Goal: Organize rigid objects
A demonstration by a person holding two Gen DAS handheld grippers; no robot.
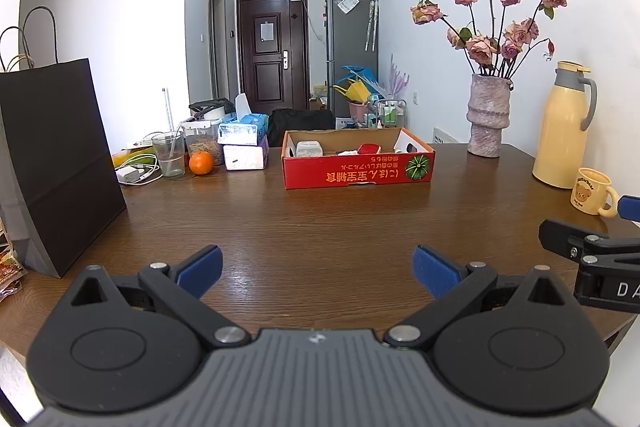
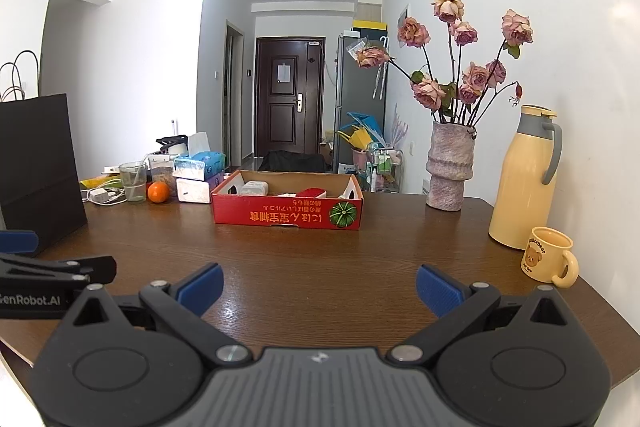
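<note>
A red cardboard box point(image 1: 356, 173) point(image 2: 286, 213) with a pumpkin picture stands at the far middle of the brown wooden table point(image 1: 320, 227) point(image 2: 320, 251). Inside it lie a white block point(image 1: 309, 148) point(image 2: 253, 188), a red flat item point(image 1: 369, 149) point(image 2: 312, 192) and other small white things. My left gripper point(image 1: 318, 273) hovers open over the near table, nothing between its blue pads. My right gripper point(image 2: 319, 289) is open too, empty, beside the left one. Each gripper shows at the edge of the other's view.
A black paper bag point(image 1: 56, 167) point(image 2: 38, 167) stands at the left. Behind it are a glass point(image 1: 170, 153), an orange point(image 1: 201, 163) point(image 2: 158, 192), tissue packs point(image 1: 244, 139) and a charger with cable point(image 1: 134, 173). At the right stand a vase of roses point(image 1: 488, 115) point(image 2: 450, 167), a yellow thermos point(image 1: 564, 127) point(image 2: 524, 183) and a yellow mug point(image 1: 594, 191) point(image 2: 548, 261).
</note>
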